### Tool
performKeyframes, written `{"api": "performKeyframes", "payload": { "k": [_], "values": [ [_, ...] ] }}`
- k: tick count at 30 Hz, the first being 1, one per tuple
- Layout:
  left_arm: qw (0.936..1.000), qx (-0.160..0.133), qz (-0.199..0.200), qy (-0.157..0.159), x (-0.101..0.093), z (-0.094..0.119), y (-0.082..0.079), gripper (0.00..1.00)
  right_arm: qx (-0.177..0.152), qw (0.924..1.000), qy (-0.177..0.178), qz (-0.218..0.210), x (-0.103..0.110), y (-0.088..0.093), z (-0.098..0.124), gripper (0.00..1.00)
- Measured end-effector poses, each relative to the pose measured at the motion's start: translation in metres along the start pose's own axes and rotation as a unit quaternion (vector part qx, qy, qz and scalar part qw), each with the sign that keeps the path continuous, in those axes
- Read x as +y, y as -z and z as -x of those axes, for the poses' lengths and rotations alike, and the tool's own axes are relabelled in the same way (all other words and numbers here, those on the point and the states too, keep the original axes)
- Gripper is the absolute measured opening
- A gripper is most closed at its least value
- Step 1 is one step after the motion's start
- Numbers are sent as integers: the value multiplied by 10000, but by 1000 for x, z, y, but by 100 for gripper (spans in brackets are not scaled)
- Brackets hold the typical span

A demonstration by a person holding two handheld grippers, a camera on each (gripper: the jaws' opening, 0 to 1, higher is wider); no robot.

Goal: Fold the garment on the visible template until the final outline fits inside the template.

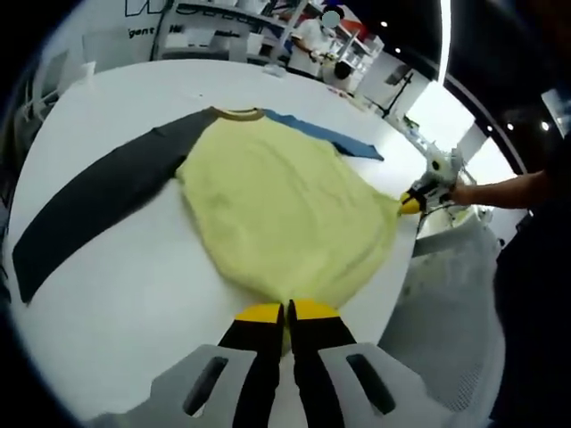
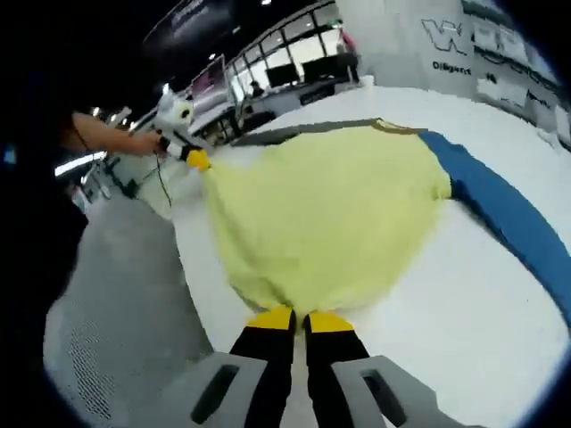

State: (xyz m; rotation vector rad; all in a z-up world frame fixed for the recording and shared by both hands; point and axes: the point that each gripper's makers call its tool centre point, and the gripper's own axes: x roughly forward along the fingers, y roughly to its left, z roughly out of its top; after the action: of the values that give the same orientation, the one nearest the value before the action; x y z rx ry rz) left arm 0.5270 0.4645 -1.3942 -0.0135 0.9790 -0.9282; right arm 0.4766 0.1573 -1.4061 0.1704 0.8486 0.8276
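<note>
A yellow shirt (image 1: 285,205) lies flat on the white table (image 1: 116,294), collar at the far end. Its dark grey sleeve (image 1: 98,201) stretches to the left and its blue sleeve (image 1: 326,135) to the far right. My left gripper (image 1: 285,311) is shut on one corner of the near hem. In the right gripper view, my right gripper (image 2: 299,319) is shut on the other hem corner of the shirt (image 2: 321,214), with the blue sleeve (image 2: 504,214) running off to the right. Each gripper also appears in the other's view, held by a hand: the right gripper (image 1: 410,201) and the left gripper (image 2: 197,160).
The table's edge runs just beside the hem, with a grey mesh surface (image 1: 446,312) below it. A person's arm (image 1: 500,189) reaches in from the side. Shelves and desks (image 1: 268,36) stand far behind the table.
</note>
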Motion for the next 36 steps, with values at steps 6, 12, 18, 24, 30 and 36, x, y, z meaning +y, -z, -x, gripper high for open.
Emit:
{"api": "performKeyframes", "payload": {
  "k": [6,12,18,24,30,36],
  "values": [
    [9998,-119,31,-127,12,3,-6,3,-353,9983,-42,-456,-6,-35,14,0],
    [9989,-296,43,-364,23,8,-15,3,-141,9915,-581,-1154,3,-51,25,0],
    [9995,-71,247,-193,18,5,-3,3,532,9819,-978,-1532,9,-29,29,0],
    [9990,205,407,-34,12,1,15,3,967,9834,-800,-1311,-2,0,27,0],
    [9992,353,53,-172,11,-4,28,4,1070,9865,-637,-1068,-3,18,24,0],
    [9990,429,6,-141,4,-10,35,16,1105,9895,-526,-770,3,28,14,9]
  ]
}}
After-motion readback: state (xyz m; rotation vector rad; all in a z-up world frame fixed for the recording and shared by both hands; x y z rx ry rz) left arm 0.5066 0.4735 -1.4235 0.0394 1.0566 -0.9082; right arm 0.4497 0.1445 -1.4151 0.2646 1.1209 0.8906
